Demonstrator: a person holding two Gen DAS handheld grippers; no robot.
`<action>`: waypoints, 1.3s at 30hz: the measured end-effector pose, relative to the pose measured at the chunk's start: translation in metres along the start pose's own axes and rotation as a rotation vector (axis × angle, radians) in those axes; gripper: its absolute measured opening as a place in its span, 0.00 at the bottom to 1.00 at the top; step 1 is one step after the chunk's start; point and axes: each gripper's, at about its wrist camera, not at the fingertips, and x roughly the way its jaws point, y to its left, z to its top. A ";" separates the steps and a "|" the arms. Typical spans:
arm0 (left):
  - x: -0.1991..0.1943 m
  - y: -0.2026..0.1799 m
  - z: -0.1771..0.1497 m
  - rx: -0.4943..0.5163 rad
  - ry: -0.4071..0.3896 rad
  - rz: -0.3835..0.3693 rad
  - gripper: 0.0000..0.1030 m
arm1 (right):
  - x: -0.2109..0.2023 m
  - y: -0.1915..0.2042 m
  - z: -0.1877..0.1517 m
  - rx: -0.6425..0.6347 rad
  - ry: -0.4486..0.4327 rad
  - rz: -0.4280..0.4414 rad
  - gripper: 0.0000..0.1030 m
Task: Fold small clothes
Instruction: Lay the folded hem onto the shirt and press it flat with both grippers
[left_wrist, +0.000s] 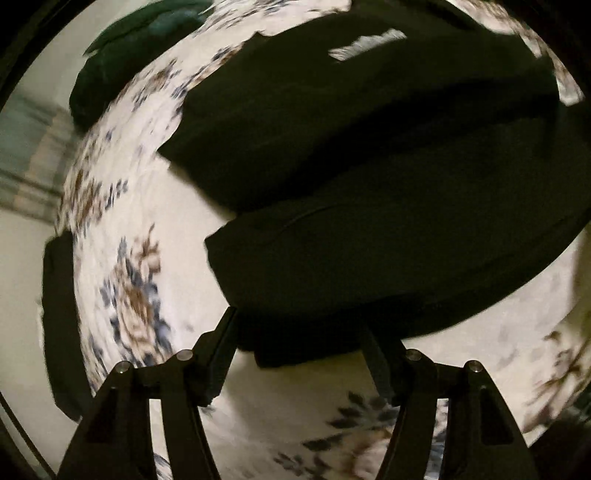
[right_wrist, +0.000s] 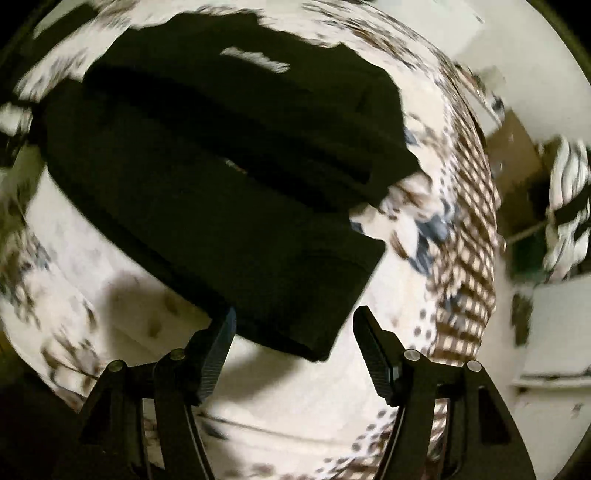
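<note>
Above the flowered bedcover, both tools hang with jaws spread, gripping nothing: the left gripper and right gripper hover over the near edge of the folded black garment.

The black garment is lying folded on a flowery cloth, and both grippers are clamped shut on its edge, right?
Not quite. The black garment does lie folded on the flowery cloth, but both wrist views show the left gripper and right gripper open, not clamped on it.
</note>
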 end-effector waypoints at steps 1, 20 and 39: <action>0.003 -0.001 0.002 0.015 0.003 0.008 0.59 | 0.004 0.005 -0.001 -0.032 -0.002 -0.017 0.66; -0.010 -0.002 0.015 0.120 -0.112 -0.006 0.09 | 0.011 0.022 0.007 -0.275 -0.119 -0.313 0.33; -0.049 0.019 0.005 0.049 -0.200 -0.053 0.07 | -0.011 0.052 -0.030 -0.441 -0.096 -0.293 0.38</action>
